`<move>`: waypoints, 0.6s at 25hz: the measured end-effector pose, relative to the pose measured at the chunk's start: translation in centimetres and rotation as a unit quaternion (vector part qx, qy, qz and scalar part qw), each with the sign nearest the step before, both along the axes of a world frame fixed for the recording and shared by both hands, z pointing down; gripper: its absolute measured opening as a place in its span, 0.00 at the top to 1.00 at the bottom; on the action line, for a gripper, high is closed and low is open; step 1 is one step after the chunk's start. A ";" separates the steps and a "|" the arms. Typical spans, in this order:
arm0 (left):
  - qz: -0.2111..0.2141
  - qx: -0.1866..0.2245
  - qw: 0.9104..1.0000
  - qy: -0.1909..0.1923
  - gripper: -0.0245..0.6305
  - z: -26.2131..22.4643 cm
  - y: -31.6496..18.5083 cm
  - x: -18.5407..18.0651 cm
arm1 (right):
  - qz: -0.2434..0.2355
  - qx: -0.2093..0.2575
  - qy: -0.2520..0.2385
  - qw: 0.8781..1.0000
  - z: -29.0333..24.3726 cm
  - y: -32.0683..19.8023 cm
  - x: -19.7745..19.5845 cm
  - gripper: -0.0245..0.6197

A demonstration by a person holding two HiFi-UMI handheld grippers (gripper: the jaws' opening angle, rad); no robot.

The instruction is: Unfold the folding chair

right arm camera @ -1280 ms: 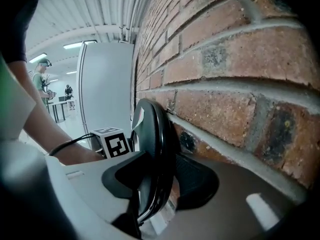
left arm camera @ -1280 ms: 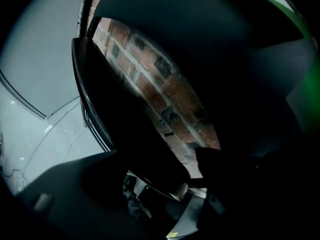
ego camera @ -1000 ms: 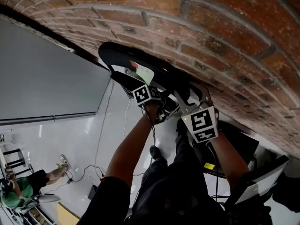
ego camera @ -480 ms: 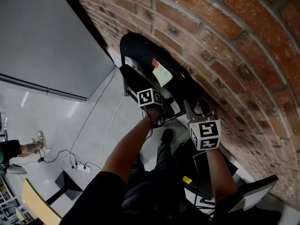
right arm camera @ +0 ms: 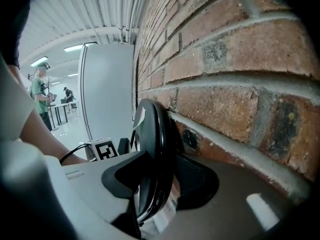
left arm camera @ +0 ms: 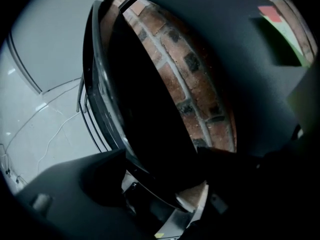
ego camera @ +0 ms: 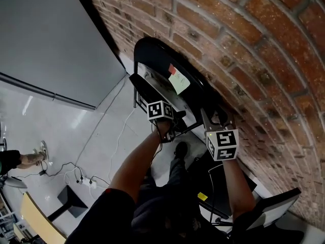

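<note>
By my reading the unfolding has barely started. In the head view the grey floor (ego camera: 76,131) lies at 9 o'clock, and the black folding chair (ego camera: 152,57) leans nearly flat against the brick wall (ego camera: 244,44), which fills the picture from 12 to 4 o'clock. The left hand-held gripper (left arm camera: 172,178) is at the seat (left arm camera: 145,124), at 6 o'clock of the chair's rounded top. Its jaws have just been opening and stand spread, with the seat's edge between them but not pinched. Its own view shows a narrow wedge of brick between the seat and the rear panel (left arm camera: 240,74), so the two look only slightly parted. At 4 o'clock from it, the right hand-held gripper (right arm camera: 165,180) is clamped on the chair's rim, apparently steadying it. What is left is to swing the seat down, spread the legs and stand the chair on the floor.
</note>
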State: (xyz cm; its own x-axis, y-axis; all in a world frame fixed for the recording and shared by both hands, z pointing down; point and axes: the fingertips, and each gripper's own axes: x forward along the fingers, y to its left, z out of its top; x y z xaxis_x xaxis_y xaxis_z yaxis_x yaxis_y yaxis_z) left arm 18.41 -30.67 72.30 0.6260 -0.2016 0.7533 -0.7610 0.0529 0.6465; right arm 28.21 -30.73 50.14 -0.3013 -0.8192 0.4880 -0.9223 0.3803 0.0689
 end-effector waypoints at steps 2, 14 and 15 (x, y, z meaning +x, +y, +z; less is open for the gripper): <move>0.004 0.009 1.000 -0.003 0.26 -0.1 -0.1 -0.3 | 0.000 -0.002 0.001 1.000 0.1 0.0 0.0 0.69; 0.016 -0.011 1.000 -0.021 0.25 0.2 1.4 -1.6 | 0.001 0.013 0.003 1.000 0.1 0.1 -0.2 0.69; 0.017 -0.011 1.000 -0.020 0.25 0.2 1.4 -1.7 | 0.000 0.013 0.002 1.000 0.1 0.1 -0.2 0.69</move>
State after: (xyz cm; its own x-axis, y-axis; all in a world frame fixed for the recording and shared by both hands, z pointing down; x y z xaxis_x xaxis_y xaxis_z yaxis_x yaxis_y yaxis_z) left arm 16.66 -29.22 72.53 0.6011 -0.1631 0.7824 -0.7882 0.0406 0.6140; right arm 27.98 -30.66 50.23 -0.2988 -0.8323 0.4670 -0.9223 0.3775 0.0827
